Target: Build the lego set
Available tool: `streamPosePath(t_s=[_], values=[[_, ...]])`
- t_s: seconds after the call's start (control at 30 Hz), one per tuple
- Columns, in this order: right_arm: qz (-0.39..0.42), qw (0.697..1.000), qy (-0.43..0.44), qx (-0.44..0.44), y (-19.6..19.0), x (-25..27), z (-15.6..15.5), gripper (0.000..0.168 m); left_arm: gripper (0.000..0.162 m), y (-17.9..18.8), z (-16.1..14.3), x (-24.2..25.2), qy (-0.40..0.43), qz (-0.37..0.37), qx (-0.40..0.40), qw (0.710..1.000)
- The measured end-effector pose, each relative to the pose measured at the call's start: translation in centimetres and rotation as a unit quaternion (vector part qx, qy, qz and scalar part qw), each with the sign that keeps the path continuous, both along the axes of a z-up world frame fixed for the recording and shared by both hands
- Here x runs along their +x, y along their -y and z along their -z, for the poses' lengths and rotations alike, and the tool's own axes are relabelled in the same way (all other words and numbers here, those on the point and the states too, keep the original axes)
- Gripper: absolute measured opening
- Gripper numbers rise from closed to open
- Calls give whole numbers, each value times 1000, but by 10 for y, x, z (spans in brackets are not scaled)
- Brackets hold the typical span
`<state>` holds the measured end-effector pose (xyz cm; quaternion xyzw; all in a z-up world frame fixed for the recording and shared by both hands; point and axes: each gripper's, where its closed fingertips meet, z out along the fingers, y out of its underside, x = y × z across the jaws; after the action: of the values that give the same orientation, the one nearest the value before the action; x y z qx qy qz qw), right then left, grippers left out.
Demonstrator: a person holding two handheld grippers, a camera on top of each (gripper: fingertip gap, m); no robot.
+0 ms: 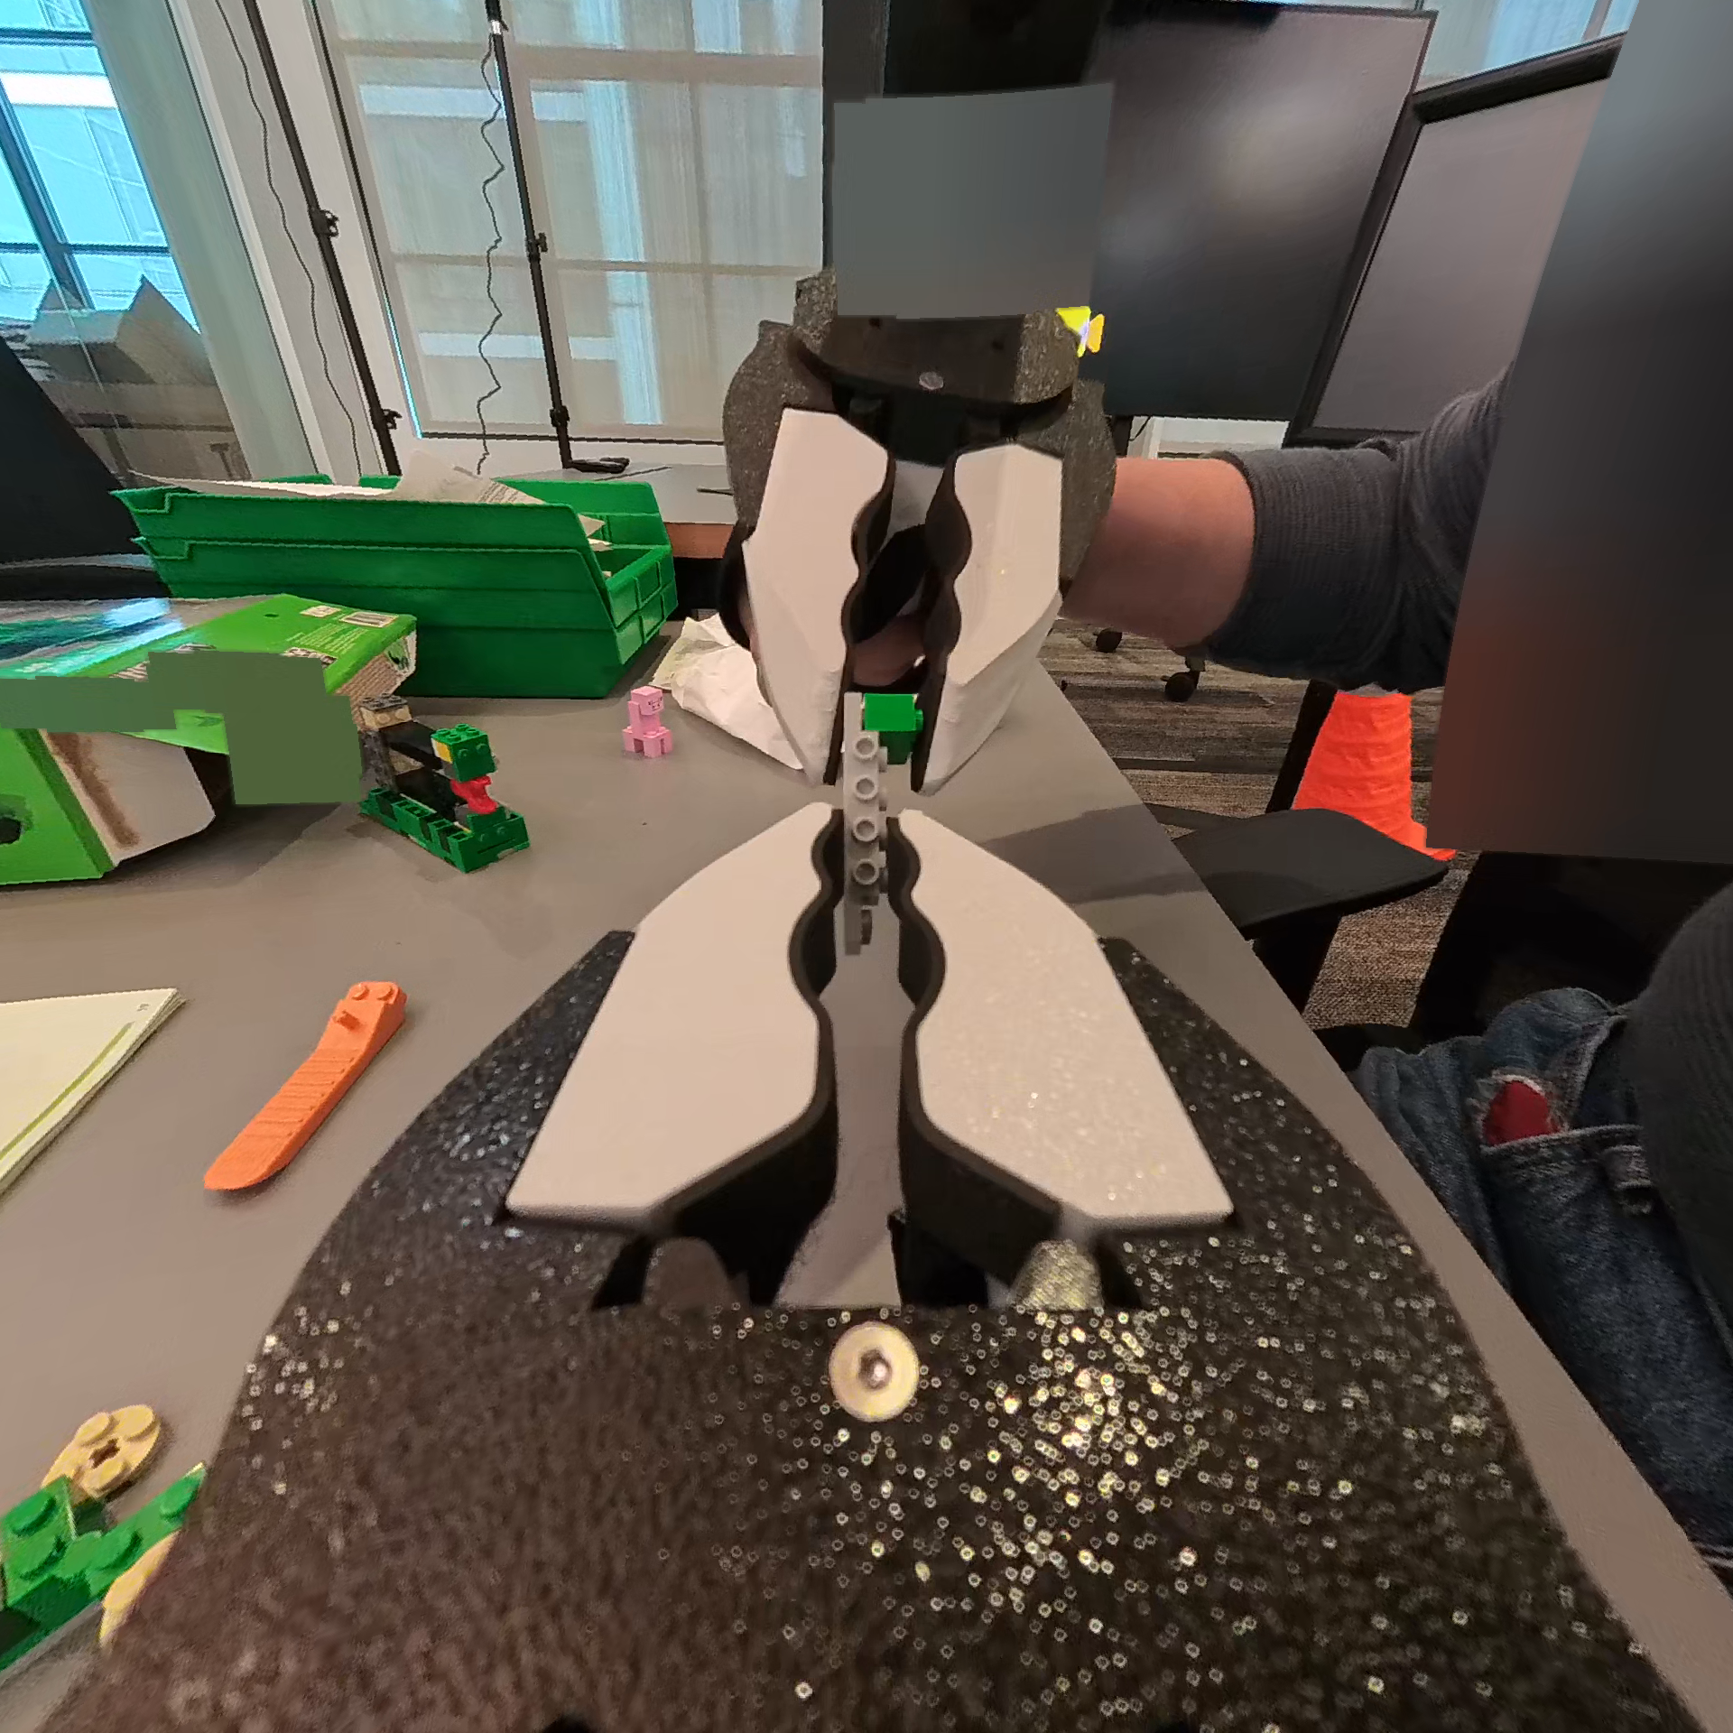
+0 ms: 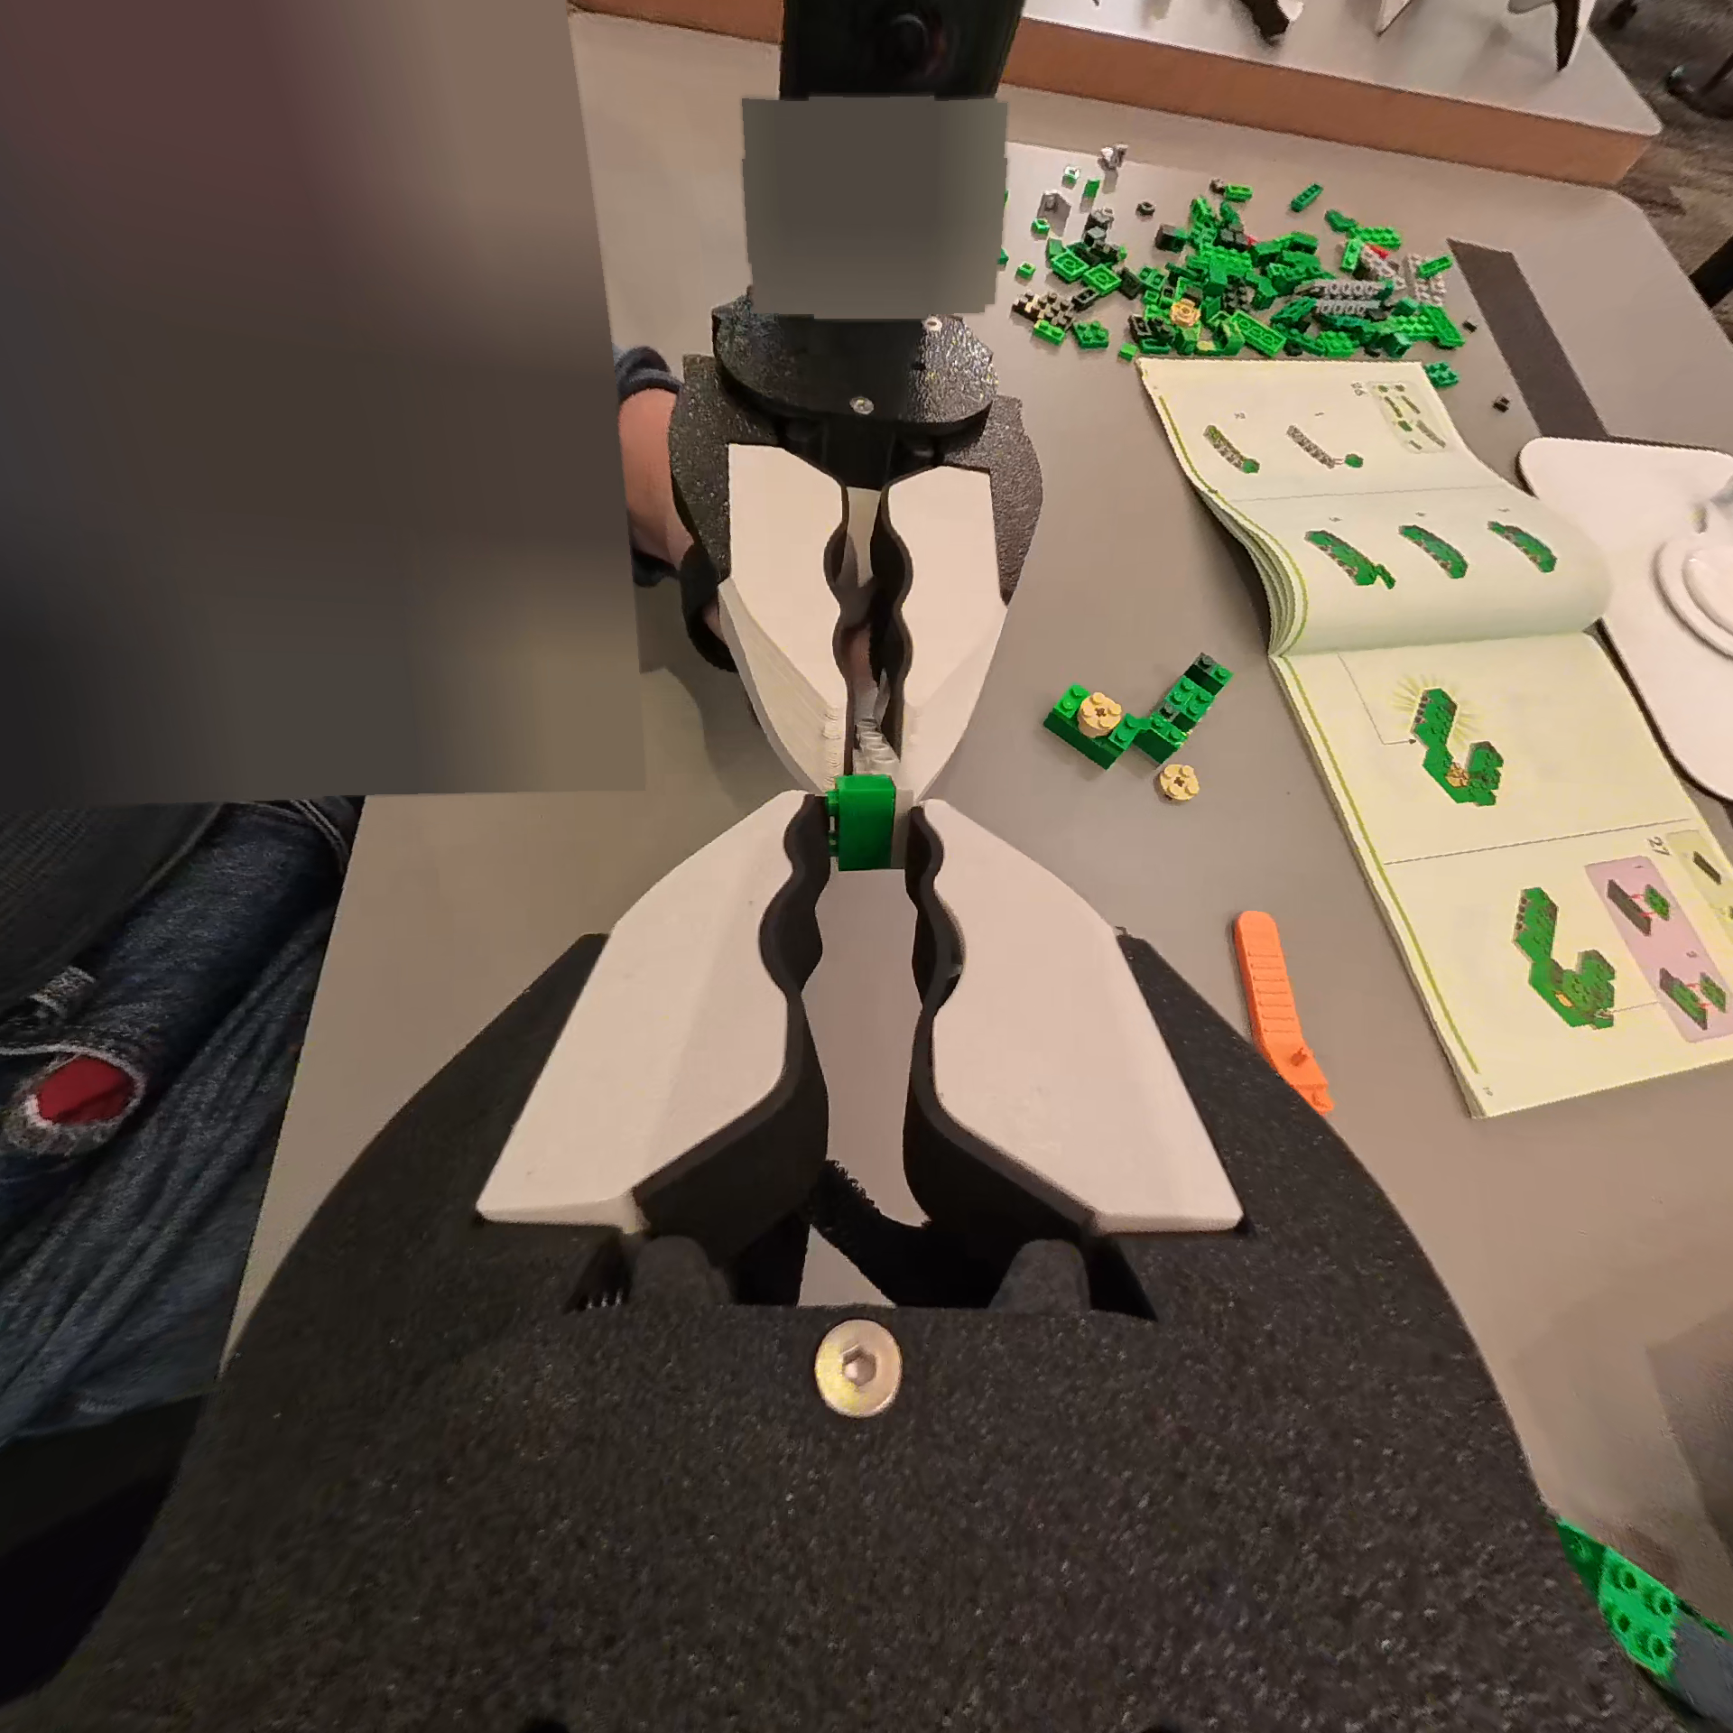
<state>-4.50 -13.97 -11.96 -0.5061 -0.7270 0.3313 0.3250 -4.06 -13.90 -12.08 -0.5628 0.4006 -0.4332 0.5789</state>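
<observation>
My left gripper is shut on a long grey studded plate that sticks out forward, above the grey table. My right gripper is shut on a small green brick. The two grippers face each other tip to tip. In the left wrist view the right gripper holds the green brick against the far end of the grey plate. In the right wrist view the left gripper holds the grey plate just behind the green brick.
A green L-shaped build, a tan round piece, an open instruction booklet, an orange brick separator and a pile of loose bricks lie to the right. A small build, pink figure, box and green bins stand left. The tips of both grippers are at nearly the same place.
</observation>
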Motion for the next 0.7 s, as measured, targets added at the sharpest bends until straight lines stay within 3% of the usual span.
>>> streamPosePath(t_s=[0.33,0.5,0.53,0.6,0.63,0.7], values=[[41,999,1,33,-8,-1,10,16,7,-7,9,-2,-52,-38,28,998],[44,998,-22,-25,-6,-2,3,16,8,-6,2,-2,-18,-31,20,999],[56,997,-33,-36,-10,-3,1,16,20,-8,-3,-5,-9,-47,29,998],[72,994,-54,-66,-16,-4,-4,16,78,-22,-6,-17,-21,-115,48,992],[76,991,-69,-86,-18,-6,-8,16,88,-27,-5,-23,-40,-141,57,988],[79,986,-101,-110,-22,-9,-15,16,82,-27,-6,-28,-53,-144,67,986]])
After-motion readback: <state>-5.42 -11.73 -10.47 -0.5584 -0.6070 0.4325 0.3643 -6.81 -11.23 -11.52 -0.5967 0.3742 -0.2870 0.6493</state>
